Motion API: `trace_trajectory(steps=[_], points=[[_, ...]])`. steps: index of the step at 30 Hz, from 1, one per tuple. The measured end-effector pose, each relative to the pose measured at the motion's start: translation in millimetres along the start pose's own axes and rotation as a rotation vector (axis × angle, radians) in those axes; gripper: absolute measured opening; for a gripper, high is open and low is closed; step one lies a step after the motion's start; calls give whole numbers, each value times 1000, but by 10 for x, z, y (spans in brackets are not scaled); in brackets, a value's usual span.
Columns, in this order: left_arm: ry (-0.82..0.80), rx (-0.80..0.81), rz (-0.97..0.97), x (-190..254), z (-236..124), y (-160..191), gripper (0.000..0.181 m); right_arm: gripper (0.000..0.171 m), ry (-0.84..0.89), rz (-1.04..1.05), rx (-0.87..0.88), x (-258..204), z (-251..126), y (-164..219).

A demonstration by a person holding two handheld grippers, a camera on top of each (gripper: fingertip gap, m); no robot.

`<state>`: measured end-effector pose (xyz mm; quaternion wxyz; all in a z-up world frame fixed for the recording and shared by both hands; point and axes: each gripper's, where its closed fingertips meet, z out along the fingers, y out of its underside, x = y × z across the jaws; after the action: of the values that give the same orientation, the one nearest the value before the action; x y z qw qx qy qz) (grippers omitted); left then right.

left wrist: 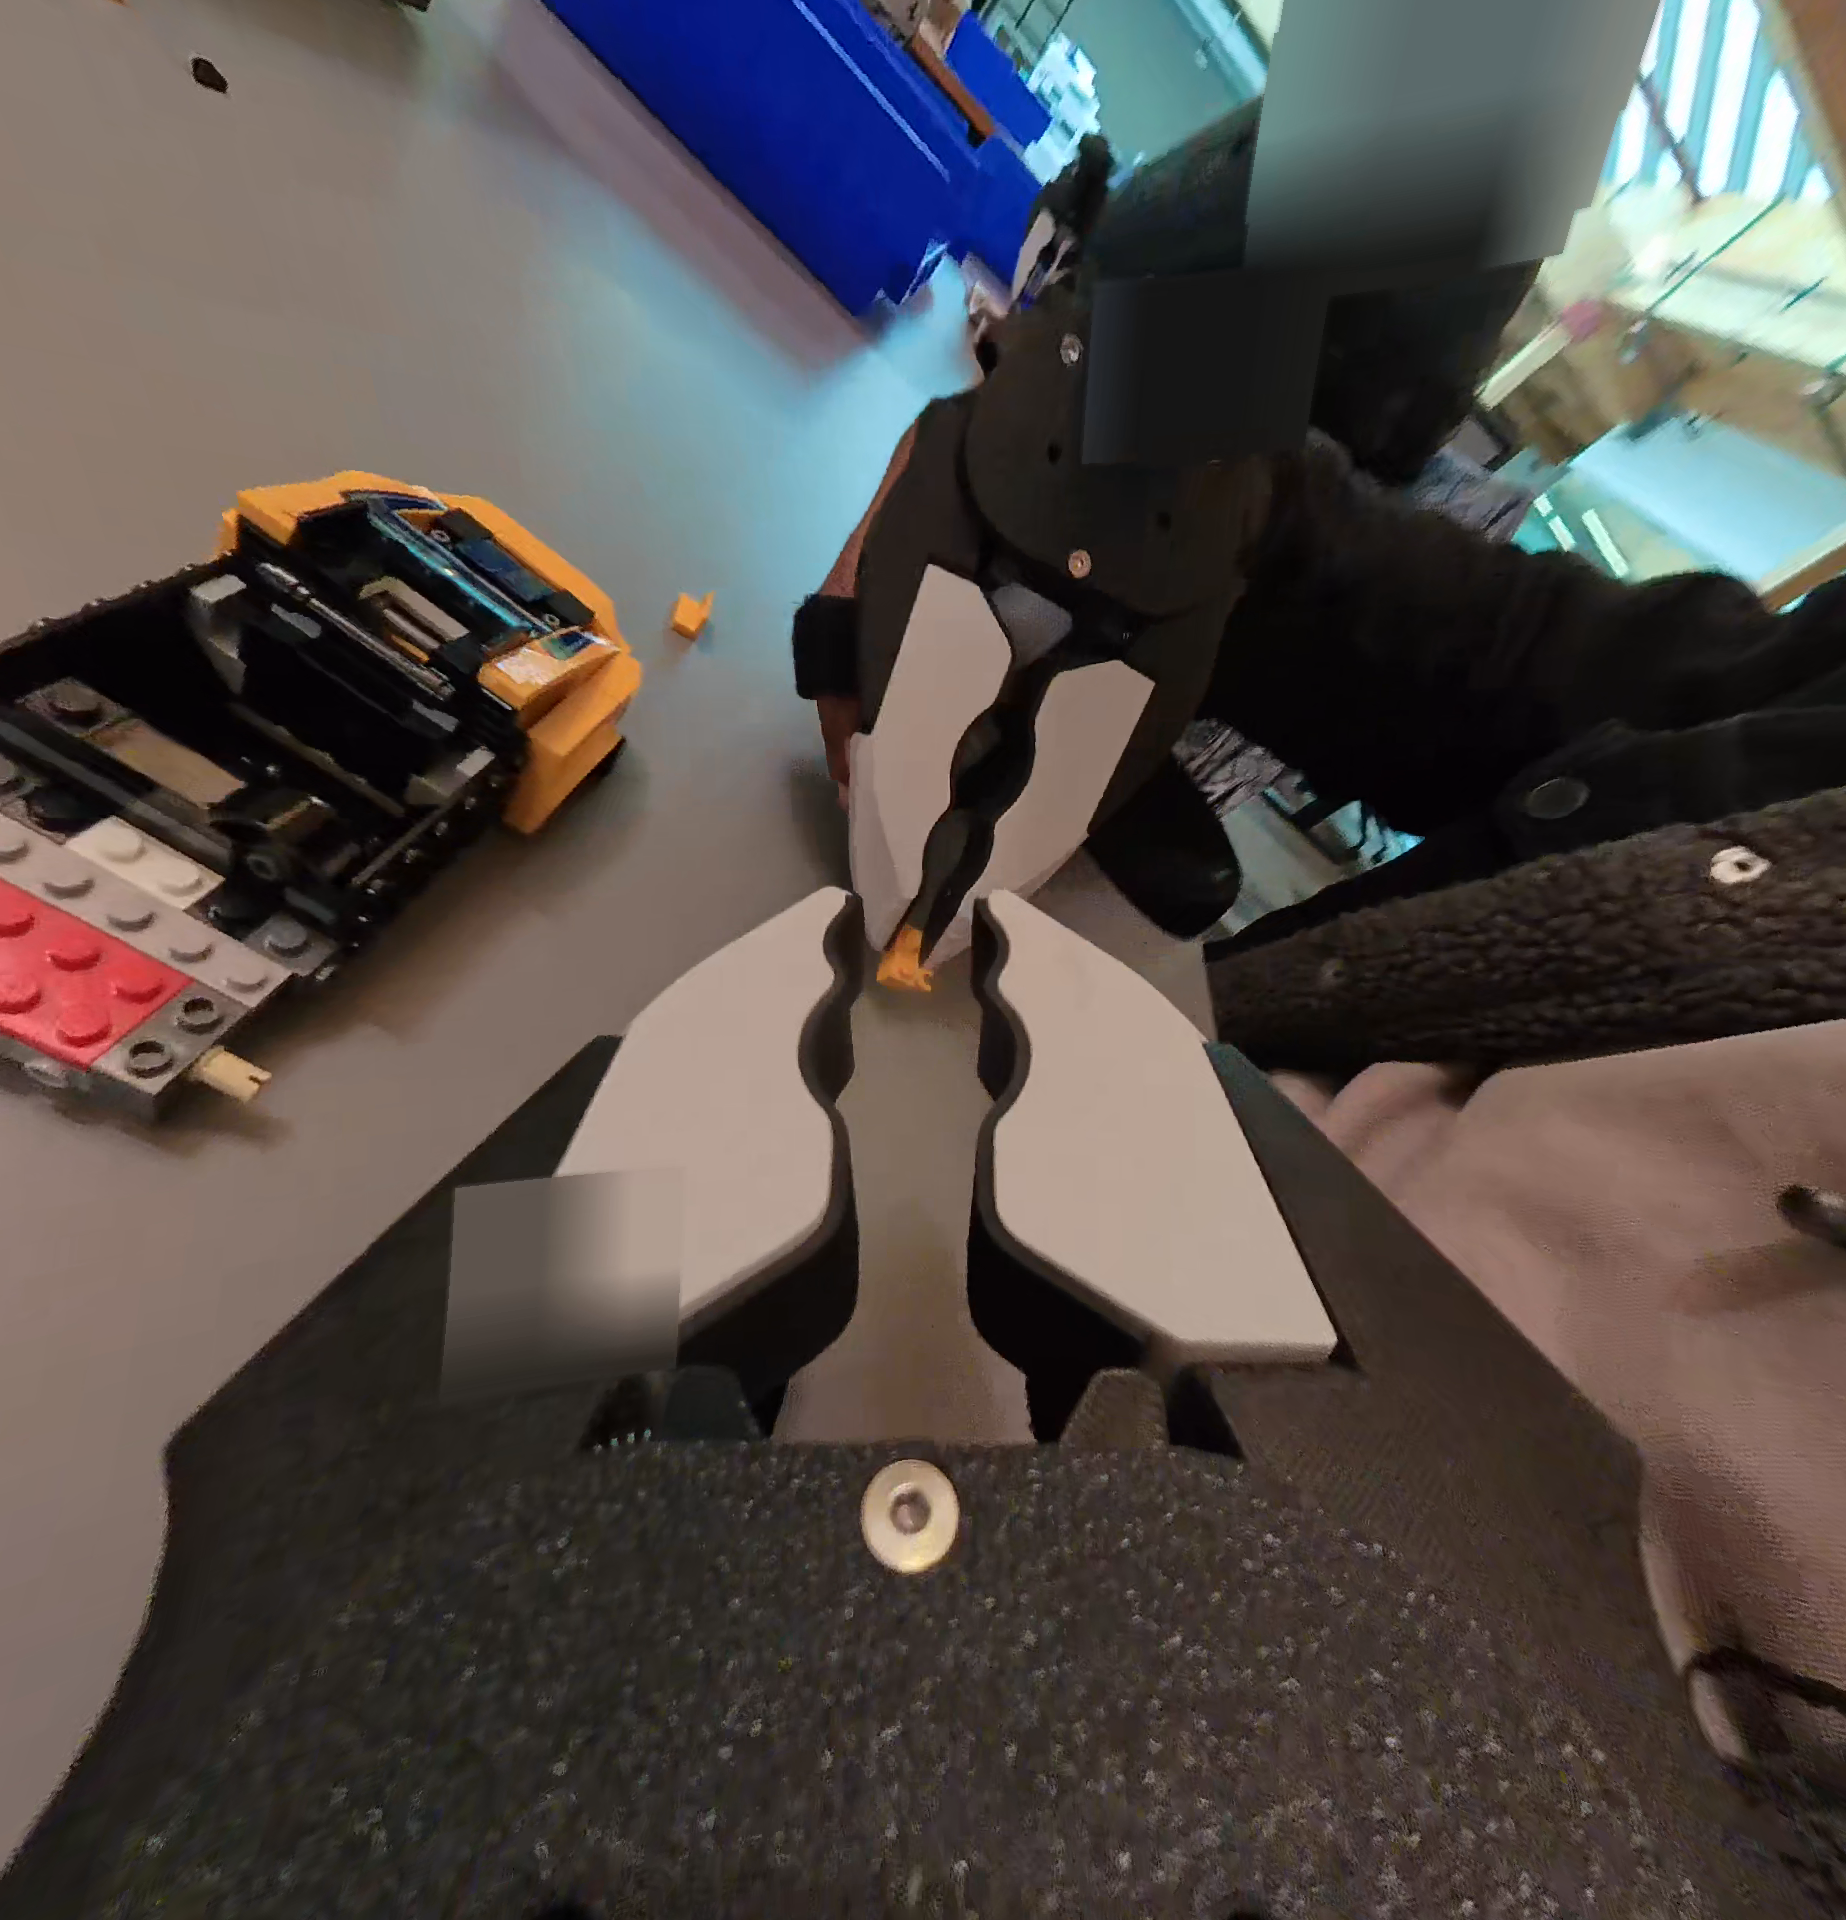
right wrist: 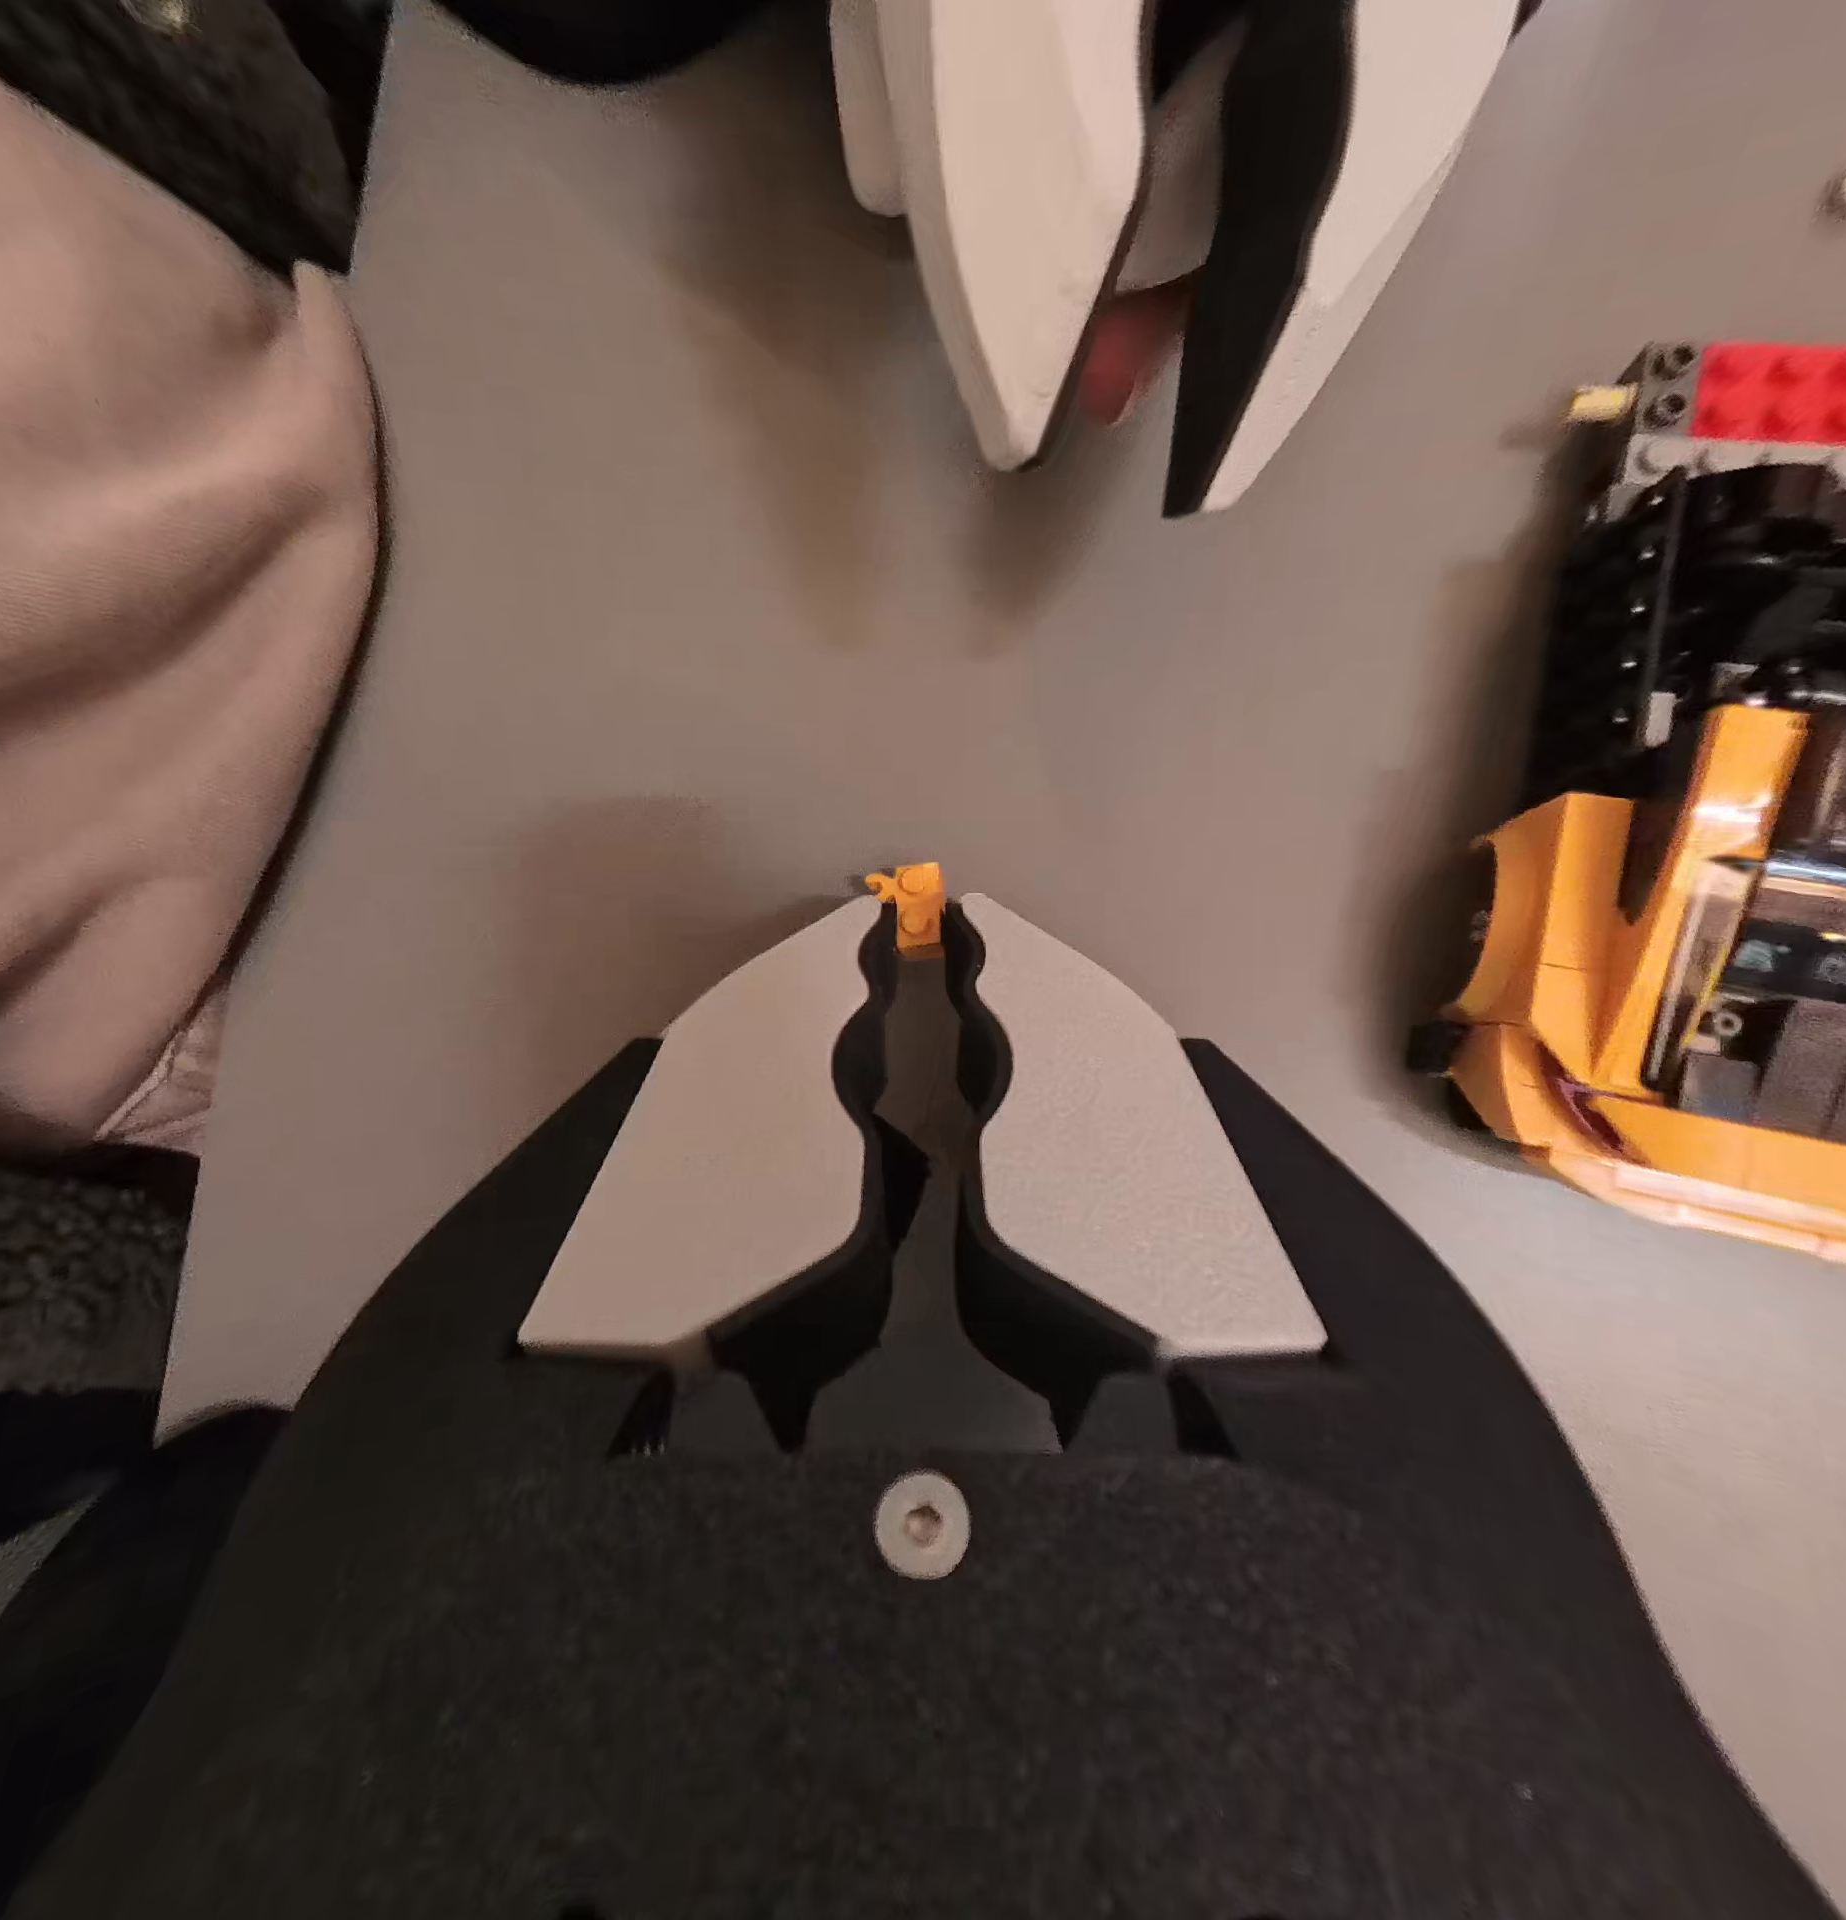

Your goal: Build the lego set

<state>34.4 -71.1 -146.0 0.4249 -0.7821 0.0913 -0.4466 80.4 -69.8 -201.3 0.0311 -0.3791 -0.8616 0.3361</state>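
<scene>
Orange is the colour to follow here — the right tool point(right wrist: 917, 912) has its tips pinched on a tiny orange piece point(right wrist: 917, 906), a small brick with a clip sticking off one side. Only the very ends of the tool are on it, so most of the piece pokes out in front, which makes sense if the clip end has to stay free for mating with something.

The left tool point(left wrist: 911, 920) sits directly opposite, nose to nose with the right one, jaws parted to a narrow gap and holding nothing. In the left wrist view the orange piece point(left wrist: 903, 964) hangs right at the mouth of that gap, so my guess is a handoff or regrip is coming, maybe to turn the piece around. Whether the piece is touching the grey counter point(right wrist: 628, 623) or hovering just above it, I honestly can't tell from these angles.

The half-built car point(left wrist: 306, 707) — orange bodywork, black chassis, red and grey plates at one end — sits on the counter off to the side, well apart from both tools. A second loose orange bit point(left wrist: 690, 613) lies on the counter near the car, probably a twin waiting its turn.
</scene>
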Motion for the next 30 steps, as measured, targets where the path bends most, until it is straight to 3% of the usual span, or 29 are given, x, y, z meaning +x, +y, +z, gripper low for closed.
trace_trajectory(steps=[1,11,19,24,27,30], points=[[-15,-15,14,-18,13,28,19,8,-17,2,-25,0,15,23],[-28,-55,10,-56,47,114,18,13,39,-28,-97,56,65,55],[-33,-58,9,-65,47,122,18,22,118,-33,-30,83,-4,66],[-35,-56,12,-60,43,119,18,22,194,31,37,110,-406,159],[-36,-64,21,-49,50,127,17,19,297,94,9,310,-705,426],[-70,-83,93,-44,45,139,3,19,342,132,-50,488,-790,646]])
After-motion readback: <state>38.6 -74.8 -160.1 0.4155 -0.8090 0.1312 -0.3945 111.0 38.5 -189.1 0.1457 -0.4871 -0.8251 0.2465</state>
